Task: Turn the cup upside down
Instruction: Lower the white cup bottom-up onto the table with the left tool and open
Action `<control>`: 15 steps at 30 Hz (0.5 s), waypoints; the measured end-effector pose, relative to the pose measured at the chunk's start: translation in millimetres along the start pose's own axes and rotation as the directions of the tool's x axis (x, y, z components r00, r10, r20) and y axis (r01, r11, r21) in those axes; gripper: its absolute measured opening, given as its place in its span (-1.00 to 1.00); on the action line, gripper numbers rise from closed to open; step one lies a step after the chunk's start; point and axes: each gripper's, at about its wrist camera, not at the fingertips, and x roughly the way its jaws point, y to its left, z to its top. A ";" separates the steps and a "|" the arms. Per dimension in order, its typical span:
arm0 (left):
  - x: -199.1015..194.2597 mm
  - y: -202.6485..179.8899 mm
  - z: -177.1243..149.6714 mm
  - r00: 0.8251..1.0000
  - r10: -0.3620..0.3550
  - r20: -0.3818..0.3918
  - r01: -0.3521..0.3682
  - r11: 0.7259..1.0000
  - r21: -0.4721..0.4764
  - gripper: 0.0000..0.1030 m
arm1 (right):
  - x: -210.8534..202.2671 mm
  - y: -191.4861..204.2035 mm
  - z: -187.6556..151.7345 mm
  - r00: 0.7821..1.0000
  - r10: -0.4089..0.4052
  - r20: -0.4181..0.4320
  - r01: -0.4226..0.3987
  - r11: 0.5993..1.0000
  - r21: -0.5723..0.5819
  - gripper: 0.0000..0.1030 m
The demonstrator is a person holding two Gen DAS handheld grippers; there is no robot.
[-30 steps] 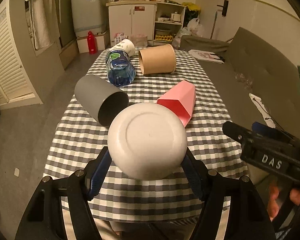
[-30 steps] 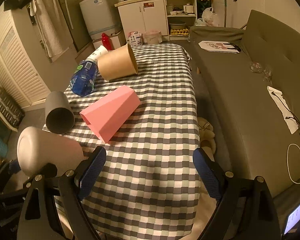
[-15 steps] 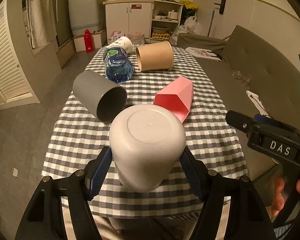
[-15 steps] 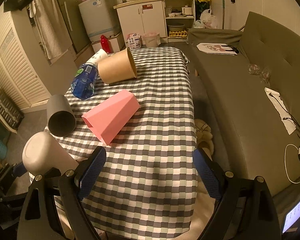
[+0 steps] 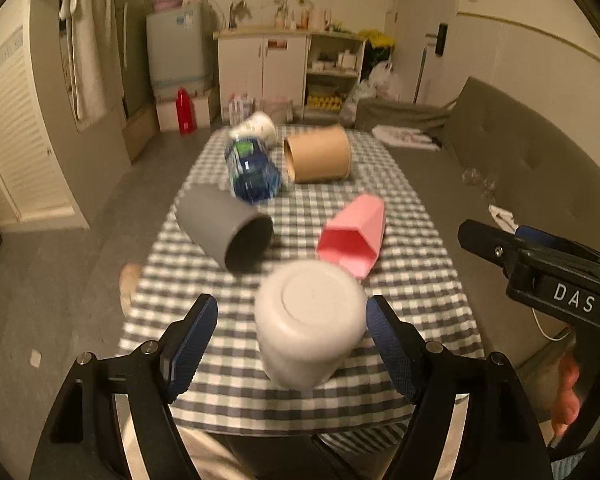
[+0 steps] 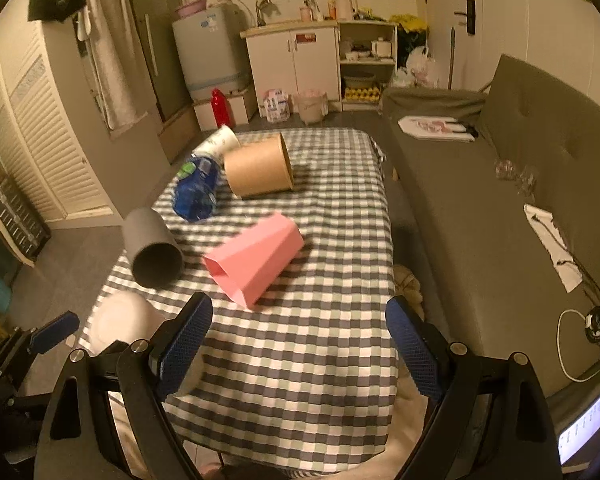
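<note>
We see the white cup (image 5: pixel 310 322) standing base-up on the checked tablecloth (image 5: pixel 412 280) near the table's front edge, mouth down, so the flip itself looks done. It sits between the pads of our left gripper (image 5: pixel 290 334), whose jaws are spread wide; a clear gap shows on the left side, while the right pad sits just beside the cup wall, and we cannot tell if it touches. That open stance suits letting the cup rest on its own rim. Our right gripper (image 6: pixel 298 340) hangs open and empty over the cloth to the right, out of the way. Beyond, a grey cup (image 5: pixel 224 230), a pink cup (image 5: pixel 354 236), a brown paper tub (image 5: pixel 316 154) and a blue bottle (image 5: pixel 252 170) lie on their sides.
</note>
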 end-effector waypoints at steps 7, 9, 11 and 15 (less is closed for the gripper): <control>-27.5 14.2 -1.7 0.994 0.023 0.111 -0.027 0.999 0.032 0.56 | -37.5 18.6 -7.4 0.996 -0.009 0.086 0.013 0.999 -0.043 0.72; -31.8 22.3 -6.7 0.992 0.034 0.122 -0.038 0.999 0.031 0.56 | -44.0 23.9 -14.2 0.994 -0.012 0.105 0.017 0.998 -0.053 0.72; -34.6 30.3 -12.1 0.991 0.045 0.123 -0.048 0.999 0.023 0.56 | -48.9 29.2 -23.1 0.993 -0.012 0.120 0.019 0.998 -0.063 0.72; -36.7 44.5 -23.8 0.990 0.076 0.119 -0.076 0.997 -0.002 0.69 | -54.5 38.5 -44.7 0.990 -0.030 0.139 0.043 0.995 -0.090 0.72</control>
